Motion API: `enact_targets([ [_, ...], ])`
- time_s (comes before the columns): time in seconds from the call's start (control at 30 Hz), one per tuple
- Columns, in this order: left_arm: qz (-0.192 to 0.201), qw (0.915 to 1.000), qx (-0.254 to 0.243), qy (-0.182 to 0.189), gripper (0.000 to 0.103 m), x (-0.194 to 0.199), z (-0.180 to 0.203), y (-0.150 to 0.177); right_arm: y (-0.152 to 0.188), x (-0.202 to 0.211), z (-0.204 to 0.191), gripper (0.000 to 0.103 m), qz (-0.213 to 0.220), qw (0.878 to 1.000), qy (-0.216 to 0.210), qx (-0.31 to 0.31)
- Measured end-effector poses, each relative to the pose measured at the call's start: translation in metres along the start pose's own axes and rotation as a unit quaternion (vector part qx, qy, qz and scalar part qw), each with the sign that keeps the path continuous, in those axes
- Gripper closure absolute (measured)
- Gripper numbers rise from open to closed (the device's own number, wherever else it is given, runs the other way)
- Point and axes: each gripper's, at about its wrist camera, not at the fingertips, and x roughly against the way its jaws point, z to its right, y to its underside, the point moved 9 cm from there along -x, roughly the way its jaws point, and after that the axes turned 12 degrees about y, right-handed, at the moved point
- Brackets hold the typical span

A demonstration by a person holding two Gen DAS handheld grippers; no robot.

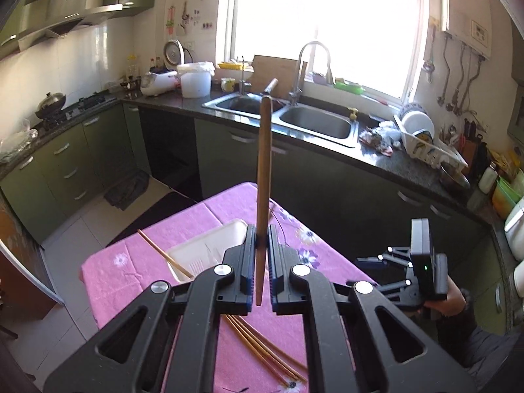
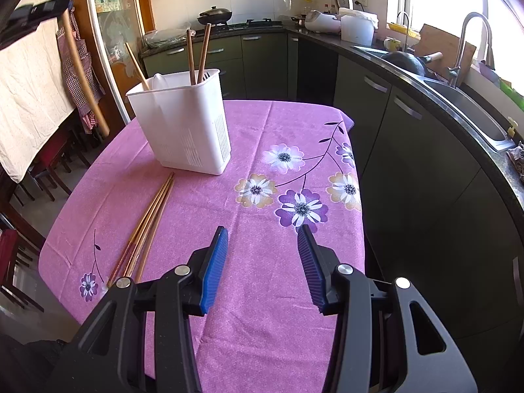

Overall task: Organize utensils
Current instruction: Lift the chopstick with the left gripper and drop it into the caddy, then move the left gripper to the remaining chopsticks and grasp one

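Your left hand-held gripper (image 1: 261,239) is clamped tight on a wooden chopstick (image 1: 263,177) that stands toward twelve o'clock above the desk (image 1: 229,209). Your right hand-held gripper (image 2: 262,239) hangs half-open, holding nothing. At its ten o'clock lie loose chopsticks (image 2: 147,222), with the white utensil holder (image 2: 183,121) at eleven.

Daylight blows out the window (image 1: 324,16); sharp pictures, fisheye-bent, dark-cornered edges.

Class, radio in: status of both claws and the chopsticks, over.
Left claw shut on one chopstick. Right claw open, empty. Loose chopsticks on tablecloth, others in white holder. Nothing blocking.
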Motion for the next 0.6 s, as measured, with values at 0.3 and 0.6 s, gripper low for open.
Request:
enact_targets([
  [0.3,0.018,0.9941,0.025,-0.104,0.096,-0.025,-0.067,-0.026,0.005,-0.007,0.010,0.058,-0.006,1.000,-0.002,-0.011],
  [0.6,-0.048,0.9899,0.057,-0.120,0.082,-0.077,-0.095,0.021,0.003,-0.013,0.002,0.058,-0.010,1.000,-0.009,-0.003],
])
